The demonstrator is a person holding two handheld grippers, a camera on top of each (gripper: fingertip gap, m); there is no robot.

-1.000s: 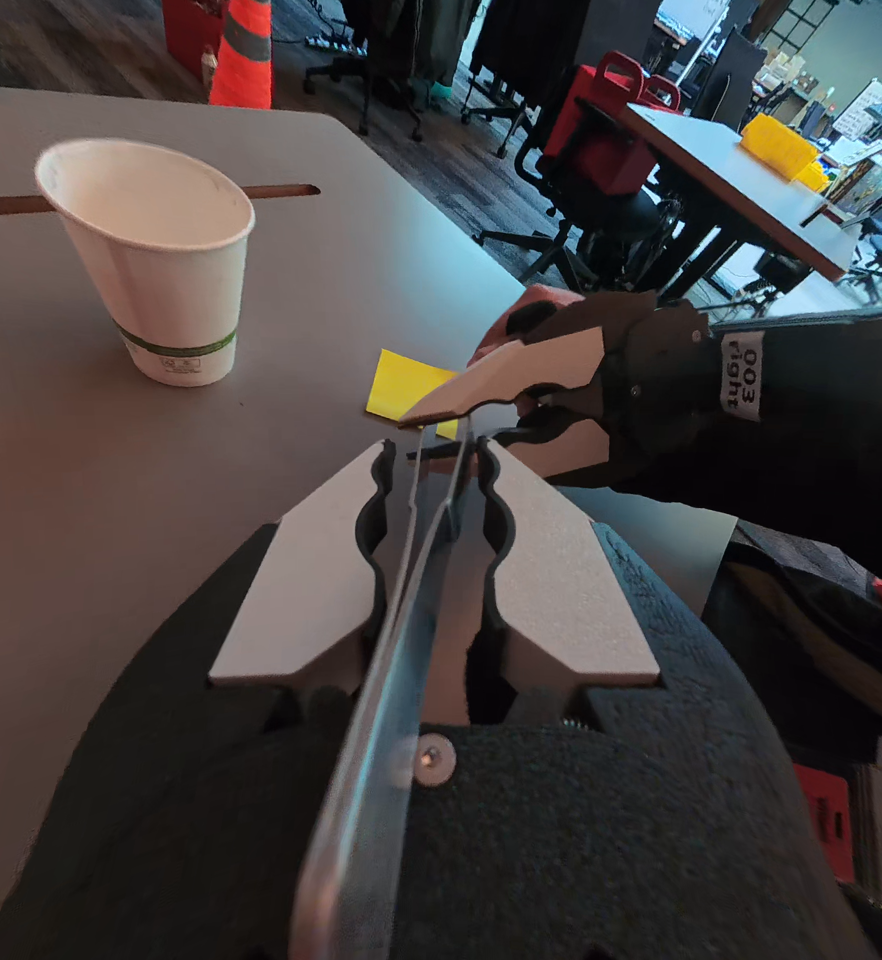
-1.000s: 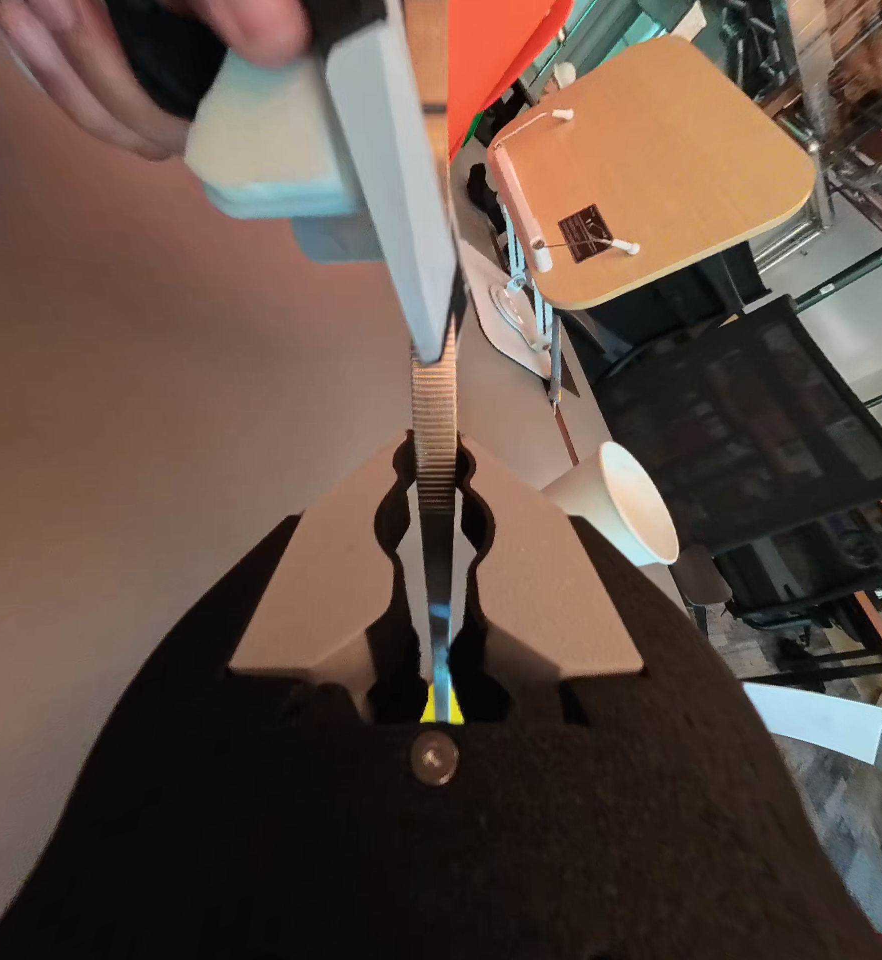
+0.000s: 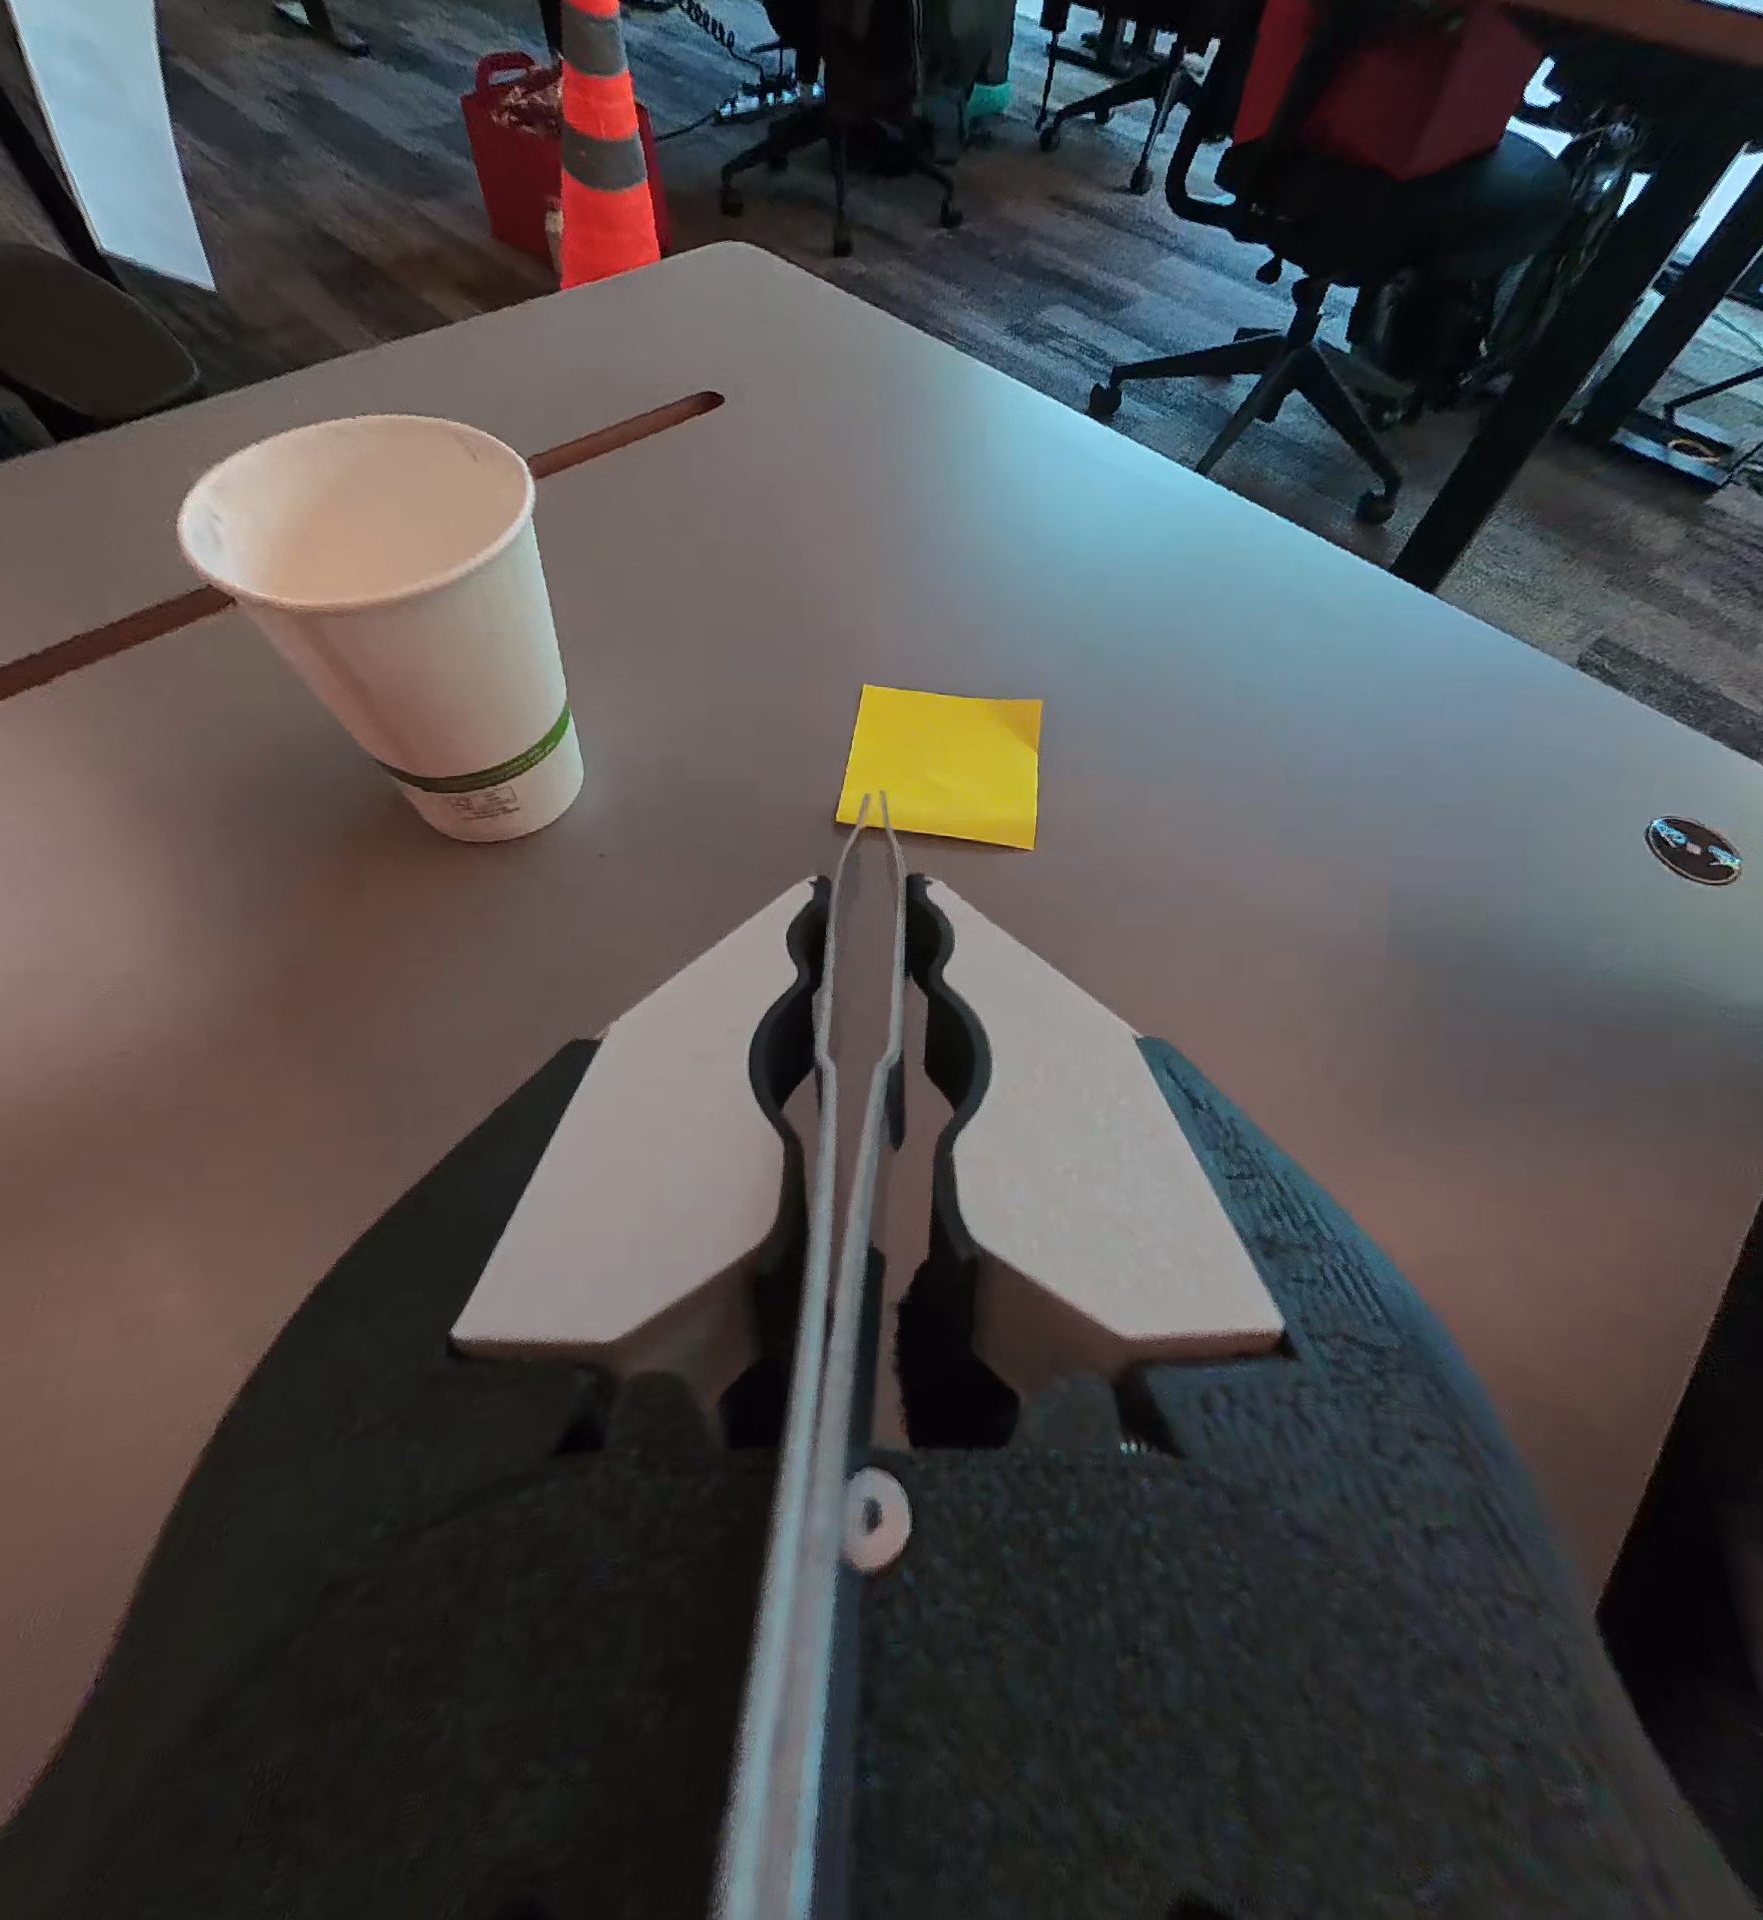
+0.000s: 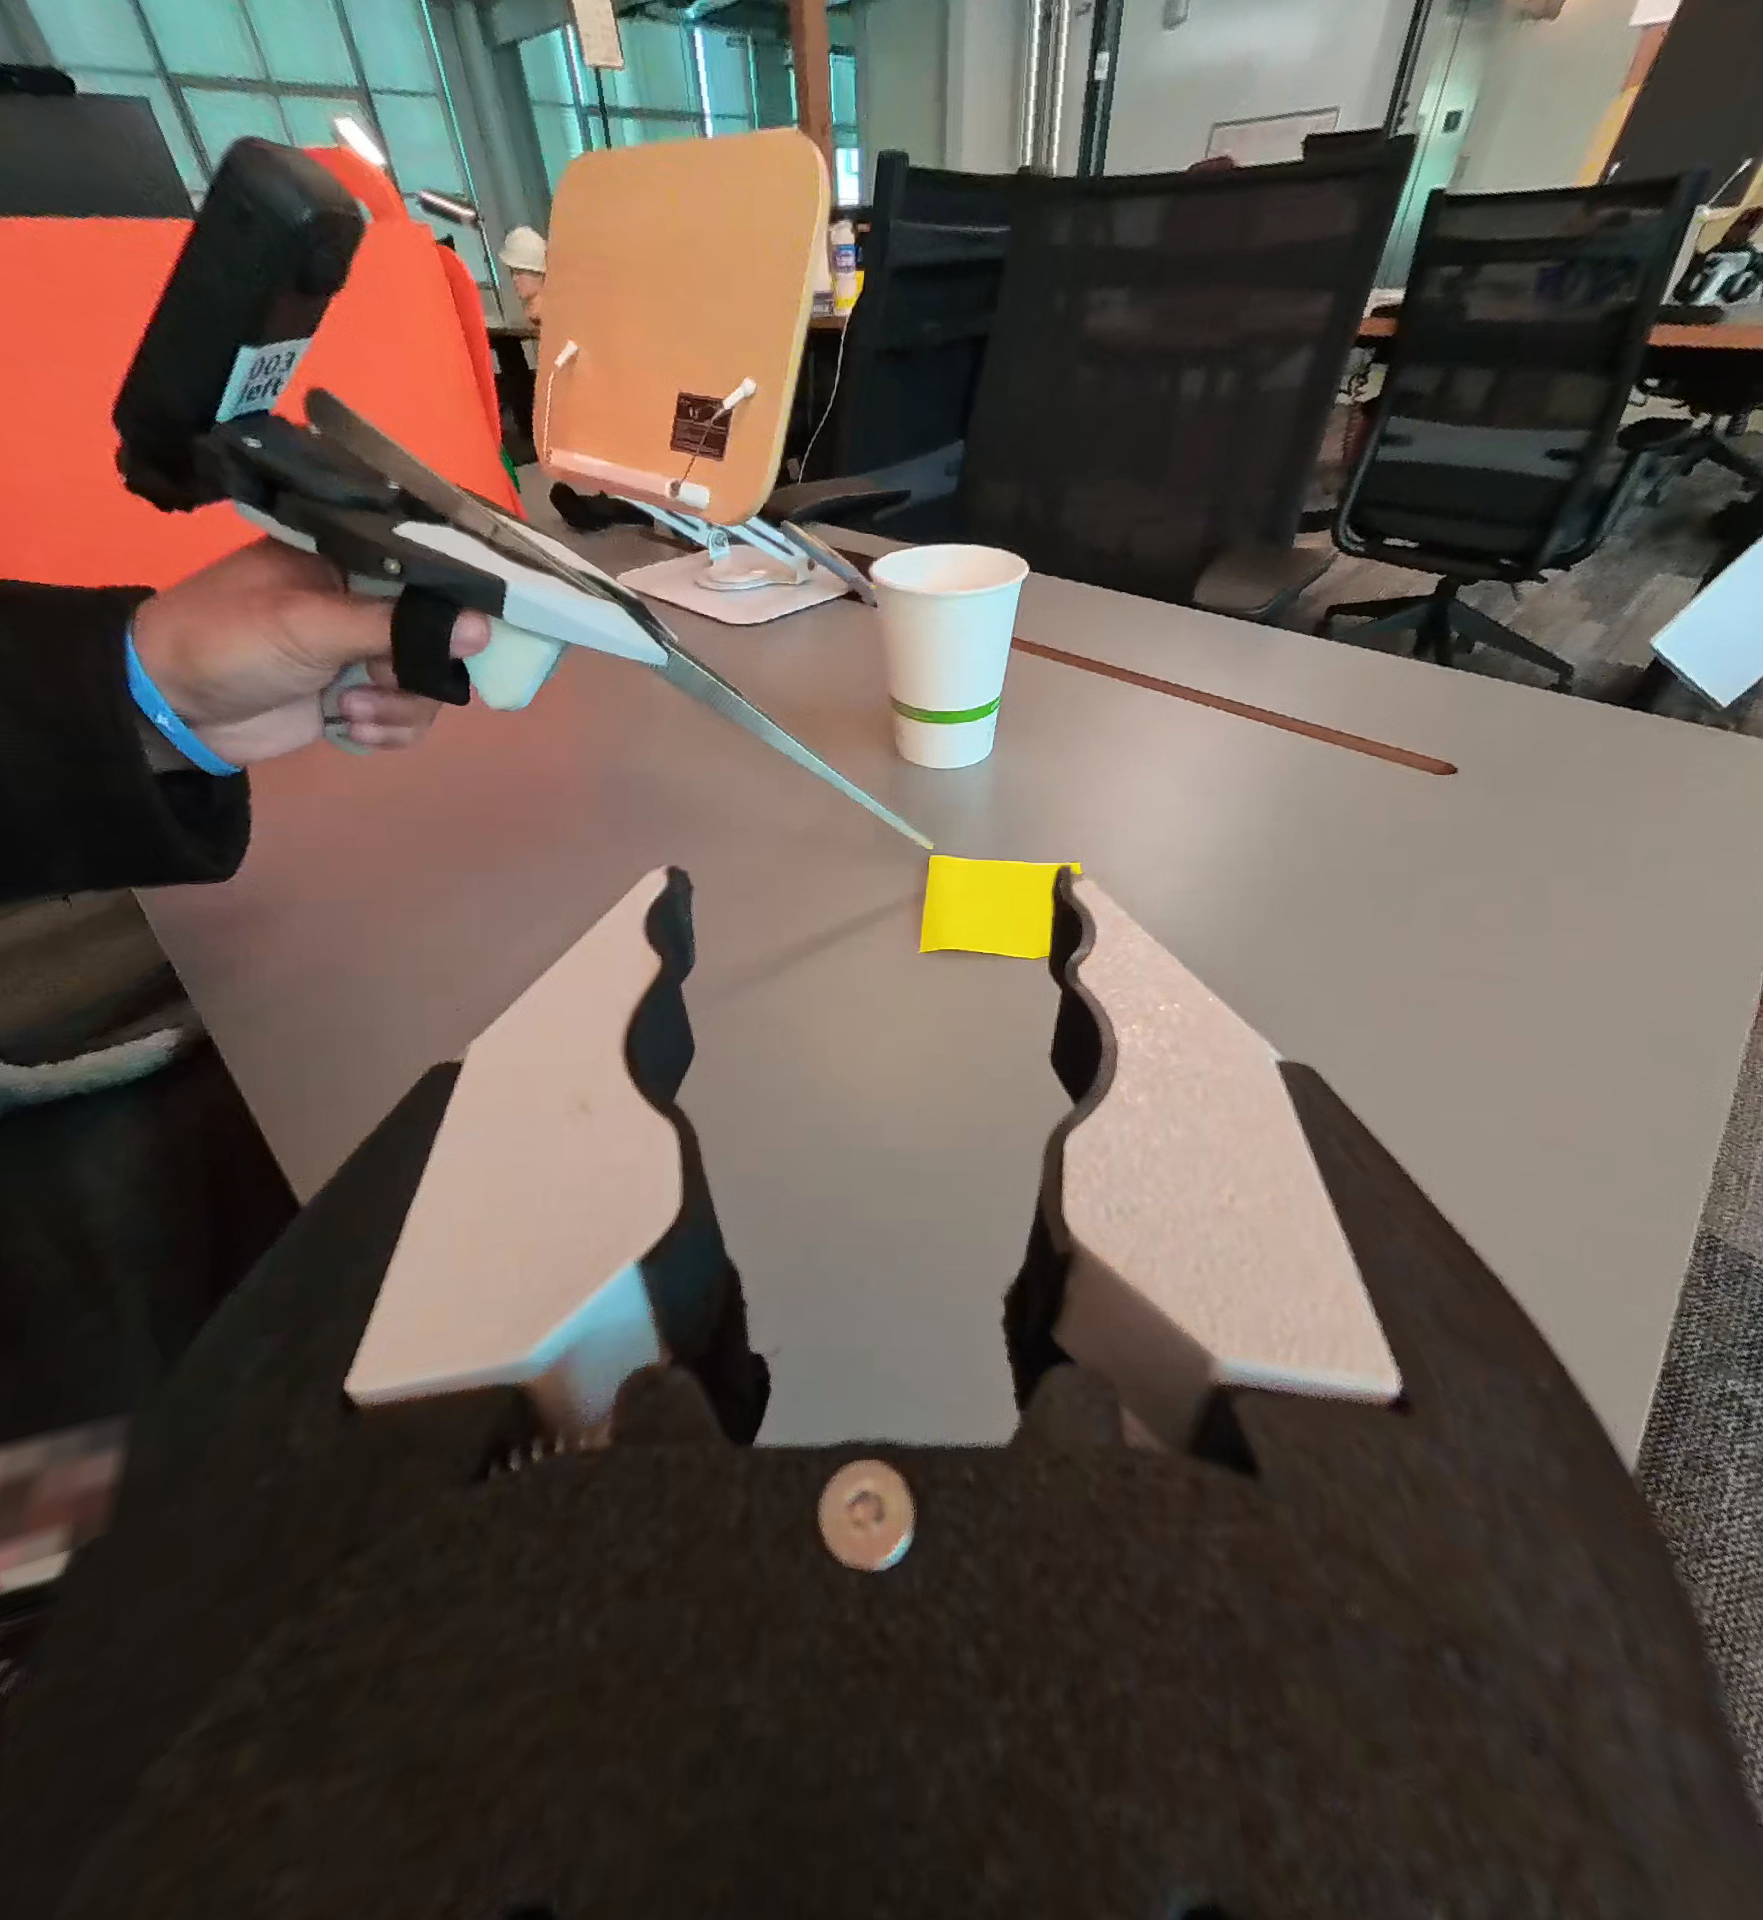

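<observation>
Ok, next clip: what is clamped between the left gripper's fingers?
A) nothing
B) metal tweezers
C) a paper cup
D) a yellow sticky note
B: the left gripper is shut on the metal tweezers, whose tips reach the near edge of the yellow sticky note lying on the table; the paper cup stands apart.

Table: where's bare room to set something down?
Bare patches on the table: right of the yellow note out to the edge, and the near strip before the right gripper. Crowded between paper cup and note, where the left gripper's tweezers reach.
</observation>
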